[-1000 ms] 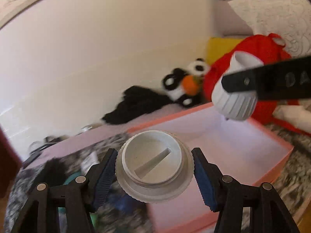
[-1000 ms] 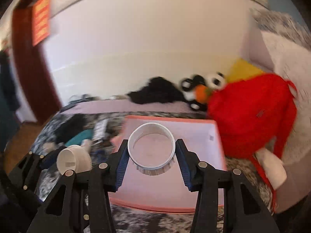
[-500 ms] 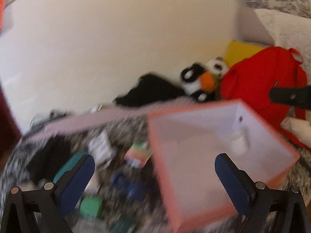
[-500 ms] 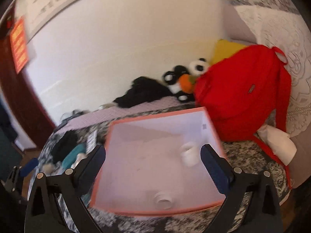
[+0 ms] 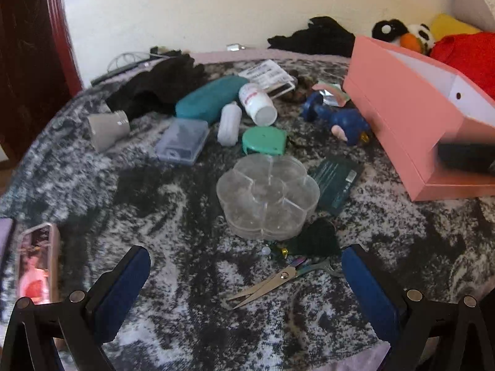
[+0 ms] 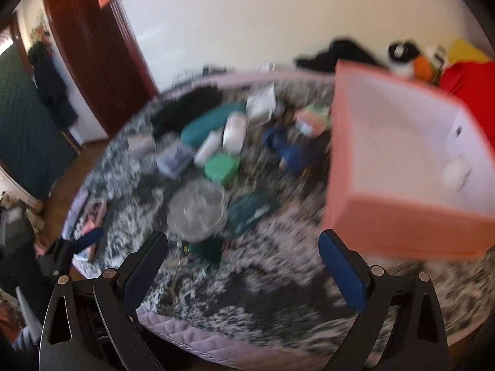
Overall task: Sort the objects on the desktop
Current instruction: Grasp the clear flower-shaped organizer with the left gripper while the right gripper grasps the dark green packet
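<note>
Your worktop (image 5: 173, 315) is draped in a mottled grey-and-black plush cloth, set against a plain cream wall with a dark red-brown door at left. Both grippers are released and empty: left gripper (image 5: 246, 273) splayed over small metal scissors (image 5: 272, 284), right gripper (image 6: 243, 266) hovering over the near edge. Centre clutter: a clear flower-shaped plastic organiser (image 5: 267, 196), a round green case (image 5: 264, 140) just behind it, a teal hard pouch (image 5: 210, 99), a white pill bottle (image 5: 256, 103) on its side, a frosted flat box (image 5: 182, 142), a blue plush toy (image 5: 340, 119). The matte pink box (image 5: 399, 126) with a white inside sits at right. Left view is sharp; right view is motion-blurred but looks into the box, showing a white cylindrical part (image 6: 456, 174) lying inside by the far wall. Only the left view shows the phone (image 5: 37, 266) clearly.
</note>
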